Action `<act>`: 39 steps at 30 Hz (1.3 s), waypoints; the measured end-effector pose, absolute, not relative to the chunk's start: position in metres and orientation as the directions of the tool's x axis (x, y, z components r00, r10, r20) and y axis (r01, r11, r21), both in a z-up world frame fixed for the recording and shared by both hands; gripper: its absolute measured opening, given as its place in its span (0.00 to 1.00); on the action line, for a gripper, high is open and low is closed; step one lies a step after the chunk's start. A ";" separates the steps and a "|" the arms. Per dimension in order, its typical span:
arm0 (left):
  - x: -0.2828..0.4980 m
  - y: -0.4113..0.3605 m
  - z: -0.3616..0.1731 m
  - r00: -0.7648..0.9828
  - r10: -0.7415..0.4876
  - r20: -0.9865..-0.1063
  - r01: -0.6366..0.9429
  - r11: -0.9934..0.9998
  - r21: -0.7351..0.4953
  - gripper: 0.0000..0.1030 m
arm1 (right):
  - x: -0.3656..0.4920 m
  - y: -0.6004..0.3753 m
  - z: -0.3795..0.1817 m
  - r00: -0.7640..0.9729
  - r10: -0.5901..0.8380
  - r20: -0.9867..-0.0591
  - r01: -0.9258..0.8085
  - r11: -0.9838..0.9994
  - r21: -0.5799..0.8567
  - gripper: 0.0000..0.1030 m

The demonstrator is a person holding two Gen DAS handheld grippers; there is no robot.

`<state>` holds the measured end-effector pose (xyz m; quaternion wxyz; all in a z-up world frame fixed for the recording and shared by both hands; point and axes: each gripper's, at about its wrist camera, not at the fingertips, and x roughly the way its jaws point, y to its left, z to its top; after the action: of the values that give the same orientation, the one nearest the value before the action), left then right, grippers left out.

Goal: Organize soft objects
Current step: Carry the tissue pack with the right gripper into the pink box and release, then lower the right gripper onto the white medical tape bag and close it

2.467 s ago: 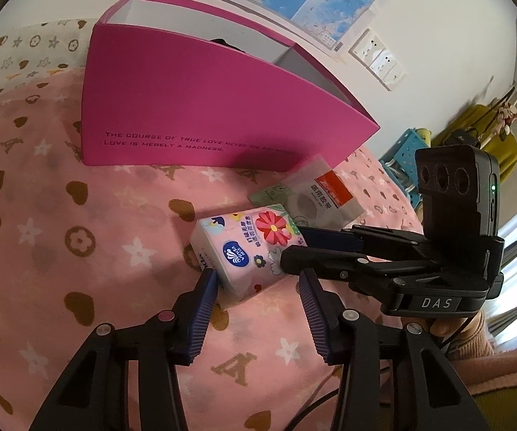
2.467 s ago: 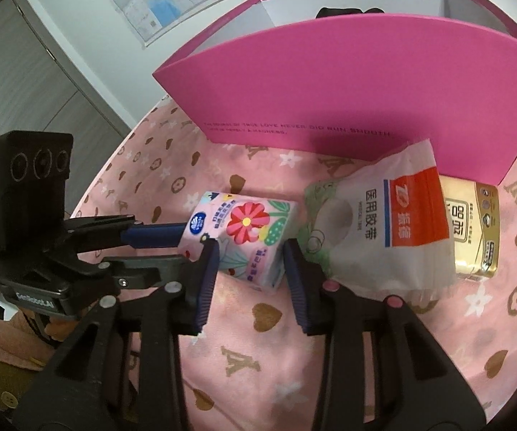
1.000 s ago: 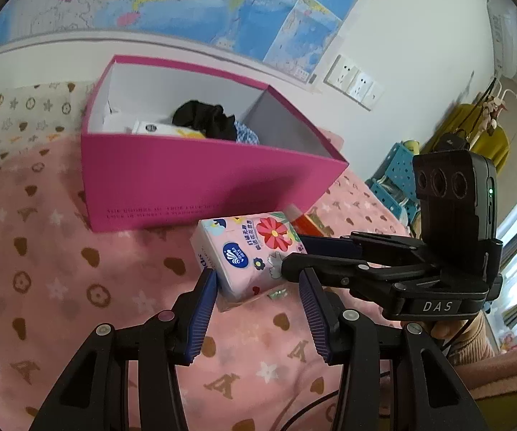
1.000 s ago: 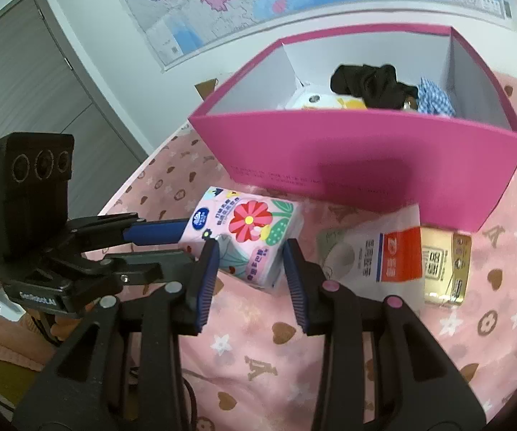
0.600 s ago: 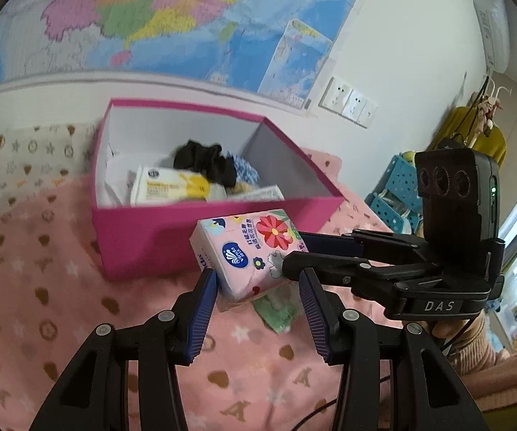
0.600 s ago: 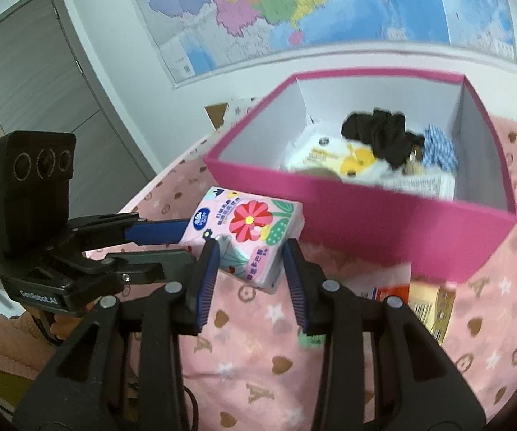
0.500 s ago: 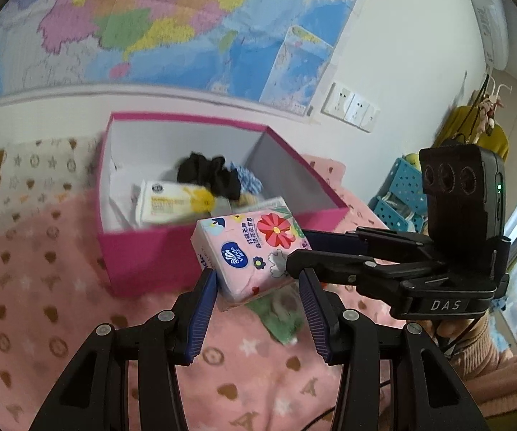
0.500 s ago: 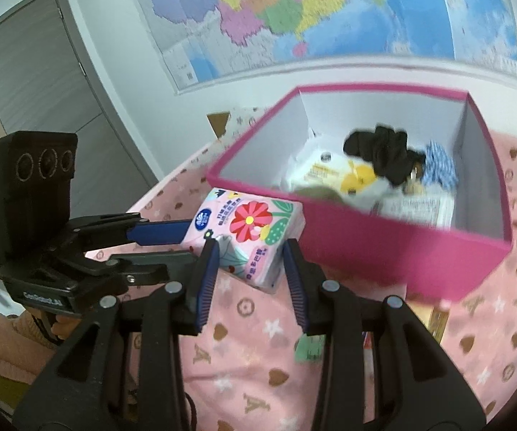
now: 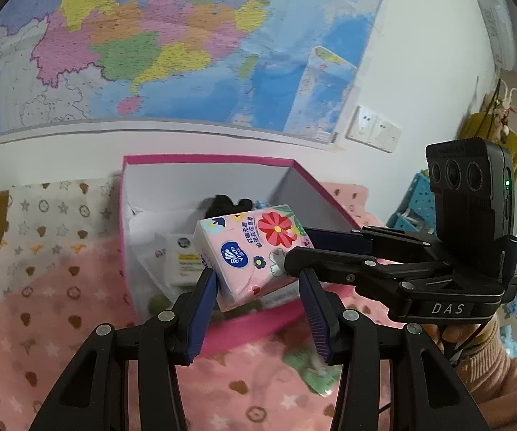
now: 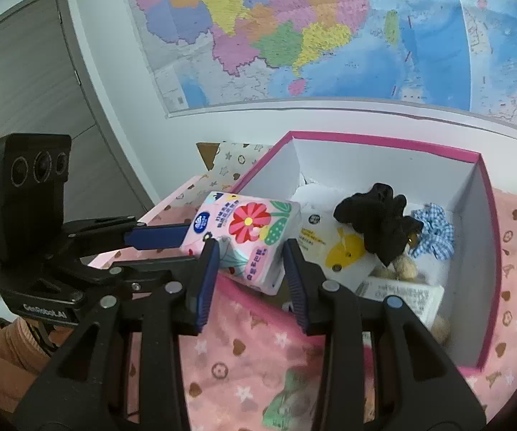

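A pink tissue pack with a red flower [image 9: 254,248] [image 10: 247,237] hangs in the air over the near wall of the open pink box [image 9: 204,160] [image 10: 384,142]. My left gripper [image 9: 258,280] is shut on its near end. My right gripper [image 10: 251,251] is shut on the pack from the other side. In the left wrist view the right gripper [image 9: 296,248] reaches in from the right. In the right wrist view the left gripper [image 10: 190,246] comes in from the left. Each is held by a hand in a pink sleeve.
Inside the box lie a black cloth [image 10: 377,215], a blue checked scrunchie [image 10: 434,230], a white and yellow pack [image 10: 330,248] and a white carton [image 10: 402,292]. A green-printed packet [image 10: 290,398] lies on the pink blanket [image 9: 42,323]. A wall map hangs behind.
Both grippers have carried the tissue pack up off the blanket and forward. The box has come lower in view, its inside now open to sight beneath the pack.
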<state>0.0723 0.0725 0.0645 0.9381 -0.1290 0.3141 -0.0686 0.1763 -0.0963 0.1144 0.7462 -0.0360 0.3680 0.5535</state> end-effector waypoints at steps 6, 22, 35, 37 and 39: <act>0.092 0.085 0.056 0.775 -0.169 -0.609 0.004 0.965 -0.263 0.46 | 0.196 -0.074 0.102 0.095 0.787 -0.610 -0.839 0.394 0.376 0.39; 0.108 0.100 0.038 0.761 -0.079 -0.643 -0.090 0.970 -0.225 0.46 | 0.222 -0.054 0.068 0.069 0.740 -0.669 -0.773 0.463 0.433 0.39; 0.067 0.066 0.064 0.814 -0.200 -0.545 0.048 0.959 -0.281 0.53 | 0.198 -0.151 0.117 0.189 0.794 -0.578 -0.776 0.481 0.408 0.42; 0.059 0.055 0.065 0.813 -0.239 -0.531 0.090 0.953 -0.291 0.54 | 0.192 -0.168 0.118 0.200 0.790 -0.579 -0.774 0.490 0.402 0.42; 0.052 0.045 0.063 0.802 -0.284 -0.526 0.133 0.942 -0.307 0.55 | 0.187 -0.179 0.115 0.210 0.782 -0.587 -0.767 0.504 0.397 0.42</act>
<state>0.0525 0.0447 0.0627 0.9404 -0.1286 0.2946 -0.1107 0.1875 -0.1786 0.1147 0.7779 0.0100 0.3836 0.4977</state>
